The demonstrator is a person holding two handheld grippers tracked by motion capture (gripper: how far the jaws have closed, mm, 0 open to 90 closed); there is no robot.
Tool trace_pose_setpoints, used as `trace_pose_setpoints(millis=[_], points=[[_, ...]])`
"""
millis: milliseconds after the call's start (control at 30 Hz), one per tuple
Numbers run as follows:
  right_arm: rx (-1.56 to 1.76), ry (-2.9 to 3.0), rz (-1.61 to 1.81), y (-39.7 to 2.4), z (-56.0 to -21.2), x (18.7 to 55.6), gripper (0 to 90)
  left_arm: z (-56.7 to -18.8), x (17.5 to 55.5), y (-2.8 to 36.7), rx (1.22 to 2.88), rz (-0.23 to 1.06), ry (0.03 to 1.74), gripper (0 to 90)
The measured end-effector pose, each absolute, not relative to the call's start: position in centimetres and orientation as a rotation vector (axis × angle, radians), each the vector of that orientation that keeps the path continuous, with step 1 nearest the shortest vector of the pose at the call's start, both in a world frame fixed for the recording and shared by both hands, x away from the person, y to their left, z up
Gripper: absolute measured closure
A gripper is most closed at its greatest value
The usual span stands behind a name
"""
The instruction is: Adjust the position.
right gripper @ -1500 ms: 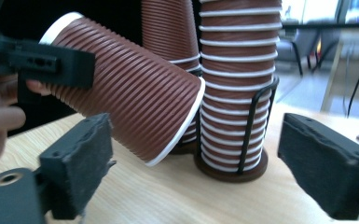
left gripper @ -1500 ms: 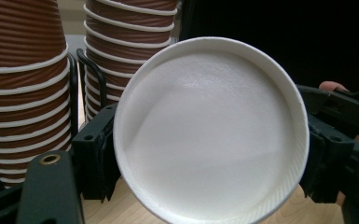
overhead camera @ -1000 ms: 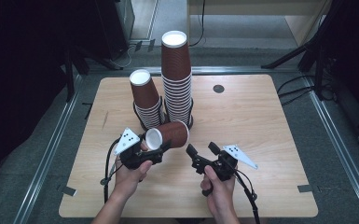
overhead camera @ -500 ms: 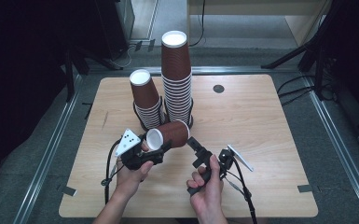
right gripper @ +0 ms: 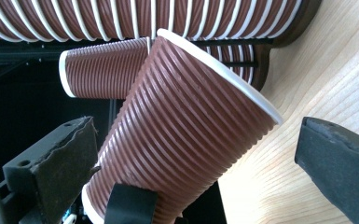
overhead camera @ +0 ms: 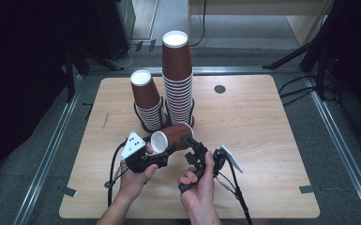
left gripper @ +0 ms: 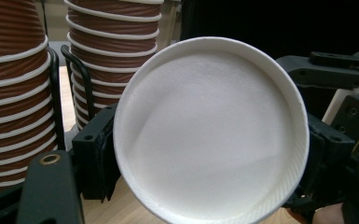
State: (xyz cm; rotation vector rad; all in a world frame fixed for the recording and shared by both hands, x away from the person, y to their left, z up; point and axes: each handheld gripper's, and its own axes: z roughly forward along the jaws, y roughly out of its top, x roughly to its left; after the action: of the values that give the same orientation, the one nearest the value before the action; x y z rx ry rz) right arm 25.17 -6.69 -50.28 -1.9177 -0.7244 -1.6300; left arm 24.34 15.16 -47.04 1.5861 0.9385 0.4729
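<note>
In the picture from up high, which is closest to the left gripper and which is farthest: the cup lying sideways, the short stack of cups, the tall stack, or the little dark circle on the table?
From the left gripper:
1. Sideways cup, held in its jaws.
2. Short stack, just behind.
3. Tall stack, behind, slightly right.
4. Dark circle, far right.

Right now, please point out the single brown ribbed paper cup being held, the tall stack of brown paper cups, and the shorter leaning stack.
Single brown ribbed paper cup [overhead camera: 176,137]: high view, side wall.
Tall stack [overhead camera: 177,77]: high view, middle.
Shorter leaning stack [overhead camera: 146,101]: high view, middle.
</note>
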Motion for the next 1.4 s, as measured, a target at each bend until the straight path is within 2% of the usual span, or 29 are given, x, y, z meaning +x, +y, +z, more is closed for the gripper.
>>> trace_pose_setpoints(millis=[733, 1400], points=[[-1.857, -0.58, -1.543, -4.4, -50.4, 26.3, 0.0, -47.1, 24.2, 14.9, 1.595, 0.494, 0.92, 21.9], [-1.863, -0.483, -1.523, -4.7, -52.0, 28.0, 0.0, -47.3, 24.1, 14.4, 1.635, 0.515, 0.884, 22.4]])
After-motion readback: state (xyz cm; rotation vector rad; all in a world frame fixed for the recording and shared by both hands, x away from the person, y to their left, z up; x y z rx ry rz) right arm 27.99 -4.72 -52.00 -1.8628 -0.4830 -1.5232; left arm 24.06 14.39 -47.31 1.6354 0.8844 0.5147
